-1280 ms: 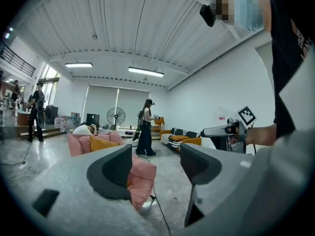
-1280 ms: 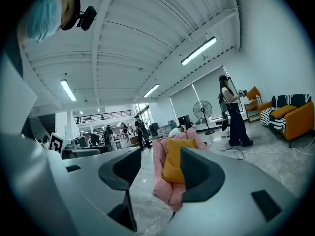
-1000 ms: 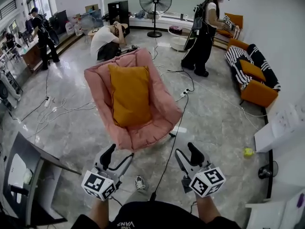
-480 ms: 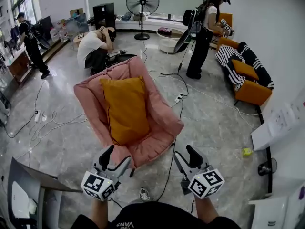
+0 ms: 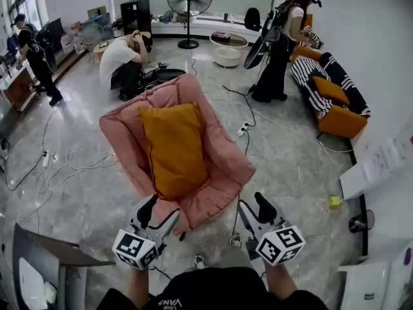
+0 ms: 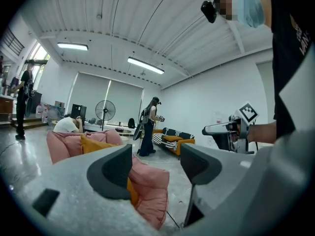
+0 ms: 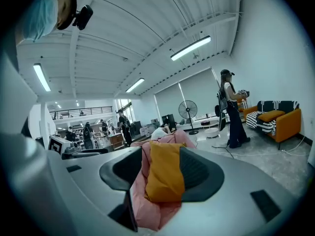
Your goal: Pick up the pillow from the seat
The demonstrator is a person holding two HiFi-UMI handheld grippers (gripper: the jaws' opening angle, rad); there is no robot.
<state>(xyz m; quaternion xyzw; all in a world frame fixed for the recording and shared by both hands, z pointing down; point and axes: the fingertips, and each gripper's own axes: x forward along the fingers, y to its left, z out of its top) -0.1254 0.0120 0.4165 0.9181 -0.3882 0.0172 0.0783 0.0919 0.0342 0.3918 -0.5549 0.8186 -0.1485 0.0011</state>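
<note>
A: Hand-held grippers?
B: Left hand-held gripper (image 5: pixel 162 206) and right hand-held gripper (image 5: pixel 251 202): jaws wide, empty, near the front edge of the seat (image 5: pixel 219 160).
A: Pillow?
B: Orange pillow (image 5: pixel 173 148) lies mid-seat, untouched. Shirt print (image 5: pixel 171 302) reads "VANS".

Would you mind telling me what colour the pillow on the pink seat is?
Mustard orange; the pillow shows best in the head view.

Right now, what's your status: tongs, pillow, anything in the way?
Both open, empty: left tongs, right tongs, short of the chair. Orange pillow lies in it, untouched. Nothing blocking it.
</note>
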